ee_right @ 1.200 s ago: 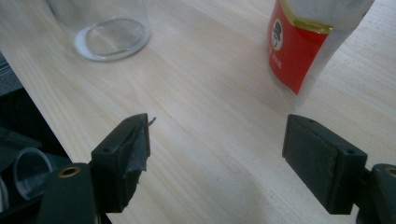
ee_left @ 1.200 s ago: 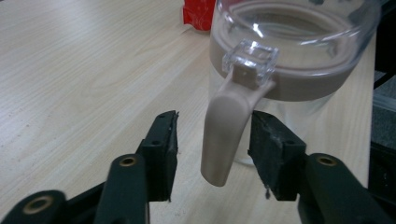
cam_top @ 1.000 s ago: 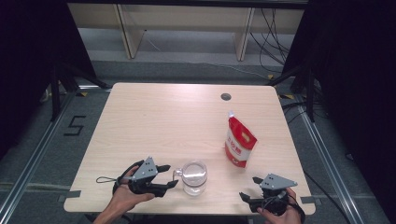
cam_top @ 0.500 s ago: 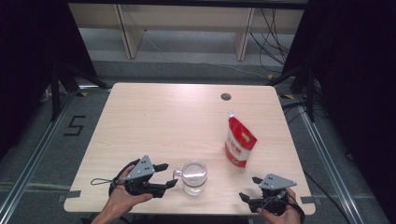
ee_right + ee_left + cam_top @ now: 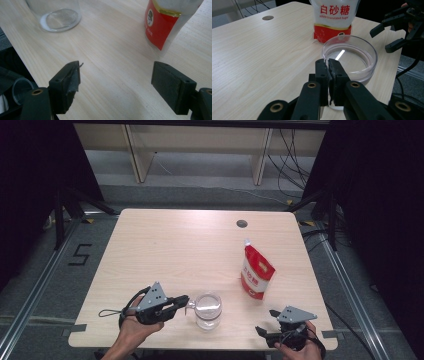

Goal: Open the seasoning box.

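- High view: the left gripper [image 5: 186, 300] lies near the counter's [image 5: 170, 250] front edge, left of centre, held in the person's left hand [image 5: 134, 322]. Its jaws have just been closing and now pinch the handle on the left side of a clear glass mug [image 5: 208, 310], which stands close to the front edge at about the middle.
- High view: the right gripper [image 5: 266, 322] sits by the front right corner in the right hand [image 5: 300, 350], jaws spread apart with nothing between them, well clear of the mug.
- High view: a red and white sugar pouch [image 5: 256, 271] stands upright behind and to the right of the mug, nearer the right edge. A small round dark hole [image 5: 242, 223] lies near the far edge.
- Left gripper view: the two black jaws meet almost pad to pad at the near rim of the glass mug [image 5: 352, 57], gripping its thin clear handle, which is hard to make out between them. Beyond the mug stands the sugar pouch [image 5: 333, 18], just behind it. The right gripper [image 5: 387, 35] shows at the right edge with its jaws apart.
- Right gripper view: the gripper's own jaws stand wide open over bare counter [image 5: 112, 50], holding nothing. The base of the glass mug [image 5: 58, 18] is at upper left, the sugar pouch [image 5: 165, 25] at upper right, both apart from the jaws.
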Tool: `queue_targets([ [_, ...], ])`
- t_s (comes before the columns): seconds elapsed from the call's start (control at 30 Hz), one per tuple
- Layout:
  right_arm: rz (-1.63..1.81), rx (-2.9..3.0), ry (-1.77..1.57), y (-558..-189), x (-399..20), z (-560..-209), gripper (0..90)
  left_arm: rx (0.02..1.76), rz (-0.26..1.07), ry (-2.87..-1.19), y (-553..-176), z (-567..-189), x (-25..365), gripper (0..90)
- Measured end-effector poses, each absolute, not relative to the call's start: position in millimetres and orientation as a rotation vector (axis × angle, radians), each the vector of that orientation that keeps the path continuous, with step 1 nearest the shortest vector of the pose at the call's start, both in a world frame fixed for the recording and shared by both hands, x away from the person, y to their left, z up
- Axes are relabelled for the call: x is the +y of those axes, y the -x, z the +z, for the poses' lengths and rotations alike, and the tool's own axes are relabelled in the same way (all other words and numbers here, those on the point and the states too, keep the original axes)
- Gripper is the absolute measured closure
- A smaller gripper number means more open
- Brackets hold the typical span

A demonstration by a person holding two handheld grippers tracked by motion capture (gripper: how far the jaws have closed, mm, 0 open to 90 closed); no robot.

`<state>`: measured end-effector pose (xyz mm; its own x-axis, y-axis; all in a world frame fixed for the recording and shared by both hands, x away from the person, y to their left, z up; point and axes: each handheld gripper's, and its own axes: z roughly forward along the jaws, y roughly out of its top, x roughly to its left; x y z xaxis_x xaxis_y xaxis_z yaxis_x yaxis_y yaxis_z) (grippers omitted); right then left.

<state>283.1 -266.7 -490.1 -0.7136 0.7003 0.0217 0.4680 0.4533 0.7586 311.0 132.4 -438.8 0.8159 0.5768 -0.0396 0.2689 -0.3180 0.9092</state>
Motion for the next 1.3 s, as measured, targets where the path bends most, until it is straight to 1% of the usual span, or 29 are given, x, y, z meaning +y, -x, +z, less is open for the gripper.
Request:
queue_targets([
  [0.17, 1.138, 2.406, -1.001, -282.9, -266.7, -490.0, 24.0, 0.651, 0.333, -1.905, -312.4, -442.2, 126.3, 86.4],
  [0.23, 1.136, 2.39, -0.998, -282.2, -266.9, -489.3, 24.0, 0.66, 0.336, -1.907, -312.8, -443.8, 126.1, 86.4],
  [0.3, 1.142, 2.393, -0.999, -282.2, -266.7, -489.4, 24.0, 0.631, 0.348, -1.927, -314.7, -444.6, 127.3, 86.3],
  [0.33, 1.142, 2.389, -0.997, -282.3, -266.7, -489.3, 24.0, 0.654, 0.338, -1.917, -313.2, -445.6, 126.4, 86.1],
  [0.43, 1.157, 2.39, -1.009, -281.4, -264.8, -488.6, 24.0, 0.653, 0.354, -1.923, -312.4, -445.5, 126.6, 86.1],
  [0.53, 1.181, 2.361, -0.981, -281.3, -264.3, -486.5, 21.1, 0.651, 0.353, -1.915, -312.9, -446.4, 127.1, 86.0],
  [0.6, 1.24, 2.335, -1.05, -278.1, -260.8, -484.2, 21.1, 0.646, 0.365, -1.915, -312.4, -446.7, 127.0, 86.0],
  [0.7, 1.274, 2.298, -1.038, -277.4, -259.0, -481.1, 22.5, 0.638, 0.374, -1.923, -312.0, -446.6, 127.1, 85.9],
  [0.73, 1.292, 2.288, -0.976, -280.6, -259.5, -481.6, 22.4, 0.635, 0.374, -1.923, -312.0, -446.7, 127.3, 85.9],
  [0.8, 1.289, 2.304, -1.007, -277.8, -256.6, -479.8, 22.0, 0.635, 0.371, -1.919, -312.5, -446.9, 127.4, 85.9],
  [0.83, 1.292, 2.3, -0.964, -279.6, -255.8, -479.8, 21.2, 0.636, 0.37, -1.918, -312.5, -447.0, 127.4, 85.9],
  [0.87, 1.301, 2.305, -1.01, -276.6, -252.7, -478.6, 20.3, 0.635, 0.372, -1.919, -312.3, -447.0, 127.4, 85.9],
  [0.9, 1.306, 2.291, -0.948, -279.4, -252.3, -478.4, 20.3, 0.634, 0.372, -1.918, -312.1, -447.2, 127.4, 85.9],
  [0.97, 1.32, 2.307, -0.929, -278.8, -248.0, -476.8, 23.0, 0.634, 0.376, -1.918, -311.9, -447.2, 127.3, 85.9],
  [1.0, 1.326, 2.313, -0.945, -276.8, -244.9, -476.0, 26.0, 0.633, 0.376, -1.917, -311.9, -447.3, 127.4, 85.9],
  [1.1, 1.334, 2.323, -0.845, -277.4, -239.4, -473.7, 35.3, 0.63, 0.374, -1.918, -312.1, -447.4, 127.7, 85.9],
  [1.3, 1.336, 2.336, -0.779, -276.4, -232.3, -470.6, 45.8, 0.639, 0.369, -1.914, -311.4, -447.7, 127.2, 86.1],
])
